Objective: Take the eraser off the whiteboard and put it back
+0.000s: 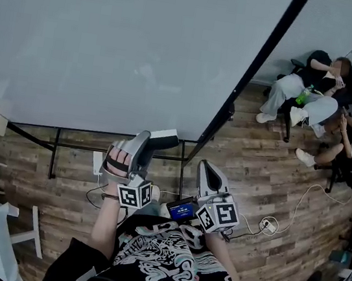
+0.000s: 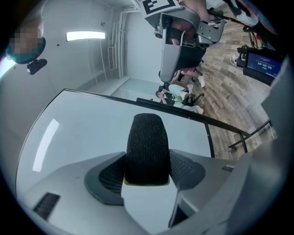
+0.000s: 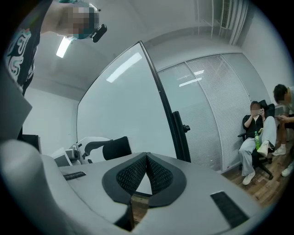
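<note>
The left gripper (image 2: 148, 167) clamps the black eraser (image 2: 147, 147) just before the whiteboard (image 1: 112, 42); the right gripper (image 3: 146, 173) is pinched shut, empty. Next, I'd guess: set it flat back on the board.

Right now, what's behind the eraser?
The whiteboard stands behind the eraser, blank where it shows. The patch straight behind the eraser is covered, so I cannot see it.

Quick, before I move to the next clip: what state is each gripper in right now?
Left gripper: closed on the eraser, which stands between its jaws.
Right gripper: shut, jaws together, holding nothing.
</note>
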`<state>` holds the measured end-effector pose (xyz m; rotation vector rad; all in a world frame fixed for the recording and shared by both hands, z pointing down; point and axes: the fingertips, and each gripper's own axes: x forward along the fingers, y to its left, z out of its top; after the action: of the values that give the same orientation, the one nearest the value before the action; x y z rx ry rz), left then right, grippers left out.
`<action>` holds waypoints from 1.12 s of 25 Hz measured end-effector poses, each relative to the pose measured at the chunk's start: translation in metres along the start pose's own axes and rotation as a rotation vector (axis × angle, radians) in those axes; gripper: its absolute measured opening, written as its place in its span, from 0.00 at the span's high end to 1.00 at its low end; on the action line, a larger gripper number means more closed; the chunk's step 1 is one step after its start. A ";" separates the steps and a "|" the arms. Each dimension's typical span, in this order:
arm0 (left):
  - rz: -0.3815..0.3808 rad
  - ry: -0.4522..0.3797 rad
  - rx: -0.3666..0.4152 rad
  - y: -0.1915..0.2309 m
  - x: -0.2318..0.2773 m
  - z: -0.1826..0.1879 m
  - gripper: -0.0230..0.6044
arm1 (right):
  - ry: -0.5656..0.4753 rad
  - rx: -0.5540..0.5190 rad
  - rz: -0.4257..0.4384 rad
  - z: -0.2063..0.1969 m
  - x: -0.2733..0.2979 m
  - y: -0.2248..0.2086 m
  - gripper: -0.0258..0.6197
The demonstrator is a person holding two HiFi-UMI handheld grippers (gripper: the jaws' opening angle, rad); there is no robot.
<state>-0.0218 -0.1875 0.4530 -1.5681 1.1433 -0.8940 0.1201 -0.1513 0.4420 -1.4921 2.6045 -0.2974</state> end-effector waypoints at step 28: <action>0.027 0.024 0.007 0.023 -0.056 -0.002 0.51 | -0.014 0.047 0.014 -0.006 -0.017 0.028 0.94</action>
<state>-0.0455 -0.1367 0.4299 -1.5360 1.1744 -0.9000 0.1035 -0.1222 0.4412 -1.4553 2.5775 -0.3440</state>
